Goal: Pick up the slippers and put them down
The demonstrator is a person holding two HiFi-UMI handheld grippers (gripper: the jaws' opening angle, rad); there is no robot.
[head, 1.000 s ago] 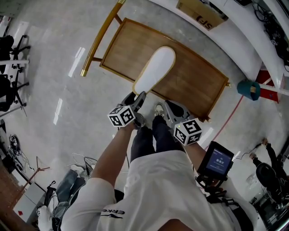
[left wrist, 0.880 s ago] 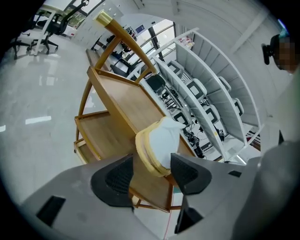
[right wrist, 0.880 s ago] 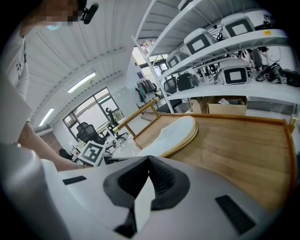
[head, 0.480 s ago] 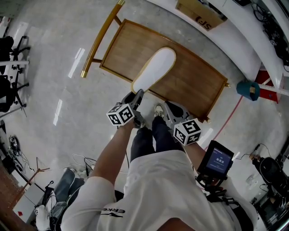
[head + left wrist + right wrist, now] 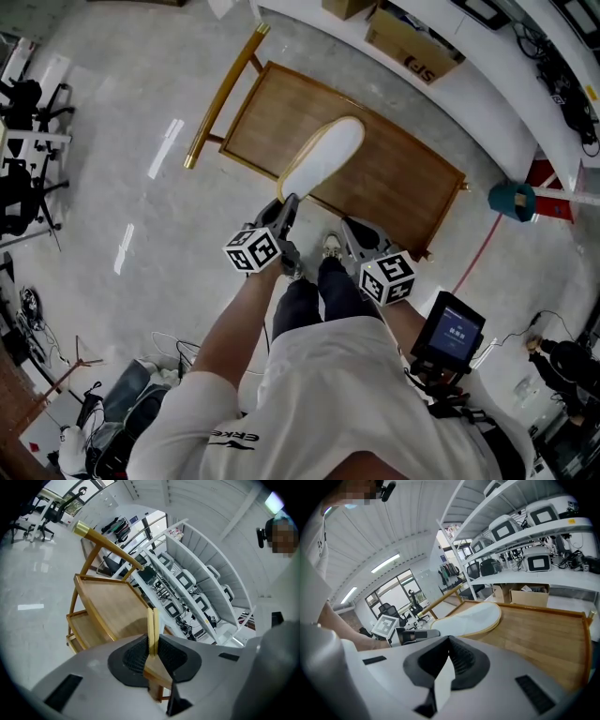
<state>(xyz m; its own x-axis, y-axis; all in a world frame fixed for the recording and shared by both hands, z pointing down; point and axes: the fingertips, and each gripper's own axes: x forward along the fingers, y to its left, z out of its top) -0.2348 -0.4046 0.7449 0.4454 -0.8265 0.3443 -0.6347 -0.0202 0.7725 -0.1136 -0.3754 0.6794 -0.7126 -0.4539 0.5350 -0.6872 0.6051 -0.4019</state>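
My left tool point(image 5: 289, 206) is clamped on the heel end of the white slipper point(image 5: 323, 155). Its jaws have just been closing, and in the left gripper view the slipper's thin yellow-rimmed edge stands upright btwn the pads, pinched. I see two thin edges side by side there, so it may be a pair stacked flat together; can't tell for sure. I grip at the heel b/c that end hangs out past the near rim of the wooden tabletop point(image 5: 403, 178), so I can get jaws around it w/o scraping the wood. The rest of the slipper stretches away from me over the top, flat side up. Whether the toe touches the wood I can't make out. Thin edge, long lever: it'll prob droop or swing if I rush, so a firm pinch and a level wrist matter. My right tool point(image 5: 354, 230) hangs just beside, near my knee, jaws together w/ nothing in them. It's spare for now, low and clear of the slipper. As I read it, the pick-up is in hand and the put-down is yet to come.
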